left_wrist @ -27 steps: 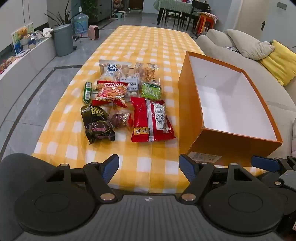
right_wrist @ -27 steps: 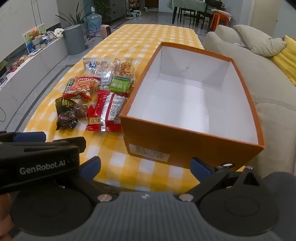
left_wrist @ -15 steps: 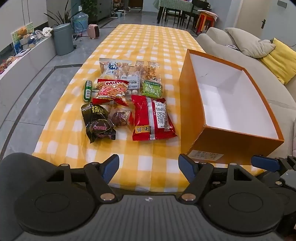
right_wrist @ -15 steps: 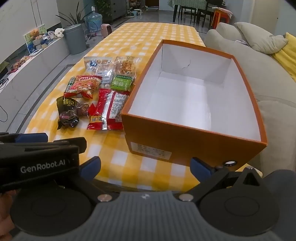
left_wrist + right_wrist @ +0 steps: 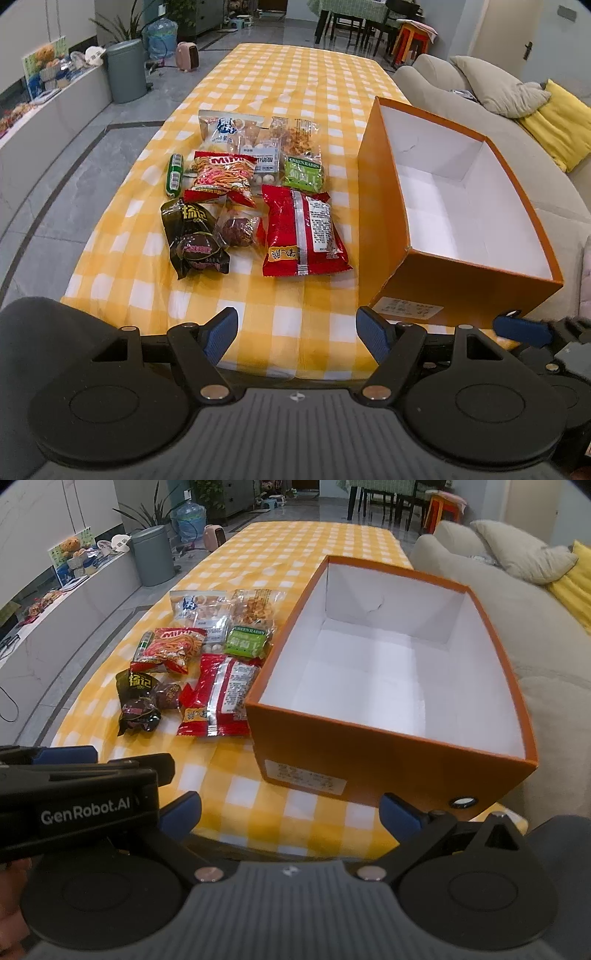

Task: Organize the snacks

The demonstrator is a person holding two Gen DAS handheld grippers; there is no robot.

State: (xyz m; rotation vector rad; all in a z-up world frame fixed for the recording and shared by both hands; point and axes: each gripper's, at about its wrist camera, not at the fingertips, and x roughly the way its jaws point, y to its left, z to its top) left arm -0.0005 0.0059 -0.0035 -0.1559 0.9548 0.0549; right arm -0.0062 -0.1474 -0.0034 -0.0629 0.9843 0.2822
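Lying at the far left of the snack cluster on the yellow-checked surface (image 5: 295,92), a slim green stick pack (image 5: 174,174) sits beside a red noodle-snack bag (image 5: 221,176), and just nearer the camera a dark brown wrapped snack (image 5: 192,240) touches a small clear packet holding a dark round sweet (image 5: 238,230). To their right a large red bag with a silver seam (image 5: 303,232) lies lengthwise, its near end toward the left tool (image 5: 297,334); behind it come a green raisin packet (image 5: 303,173), a clear packet of pale round pieces (image 5: 264,162), a blue-and-white bag (image 5: 225,129) and a clear bag of brown crisps (image 5: 297,134). All of these lie ahead of the left tool and well apart from it, mostly a little left of its centre line. This tool is released, its blue pads spread wide over bare checked cloth at the near edge of the surface, with nothing between them. Further right stands the orange box (image 5: 388,738), open-topped with a white inside that holds nothing, its left wall just beside the red bag. The right tool (image 5: 290,816) is likewise released, jaws spread wide and clasping nothing; the box's near wall with its white label lies straight ahead of it, close but apart. In the right wrist view the left tool's black body shows at the lower left. Beyond the box's right side runs a beige sofa (image 5: 546,635) with a yellow cushion (image 5: 557,122).
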